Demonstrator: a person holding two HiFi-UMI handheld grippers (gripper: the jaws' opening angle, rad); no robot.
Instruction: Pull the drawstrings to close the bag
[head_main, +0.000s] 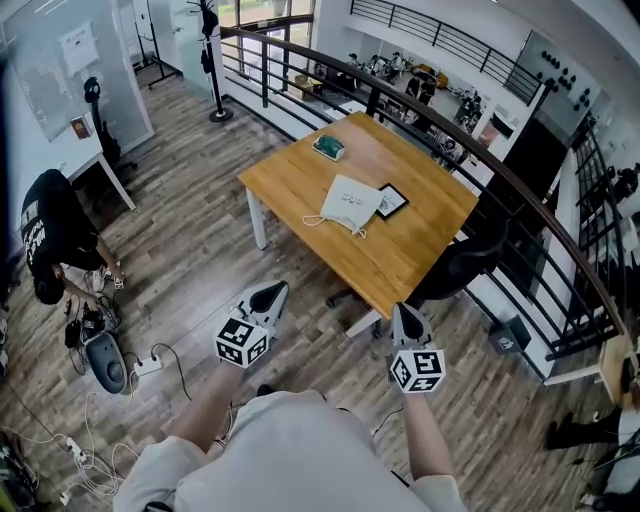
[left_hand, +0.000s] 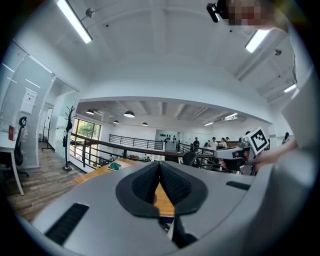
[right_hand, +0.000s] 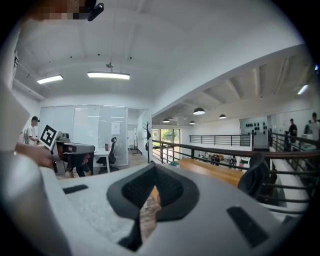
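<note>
A white drawstring bag lies flat on the wooden table, its cords trailing off its near left corner. Both grippers hang in the air well short of the table, over the floor. My left gripper is shut with nothing between its pads, and it points level toward the table. My right gripper is also shut and empty, near the table's front corner. In the left gripper view the jaws meet at the tip, and the right gripper looks the same in its own view.
A green object and a black tablet also lie on the table. A black office chair stands at the table's right side. A person crouches at the left among floor cables. A railing runs behind the table.
</note>
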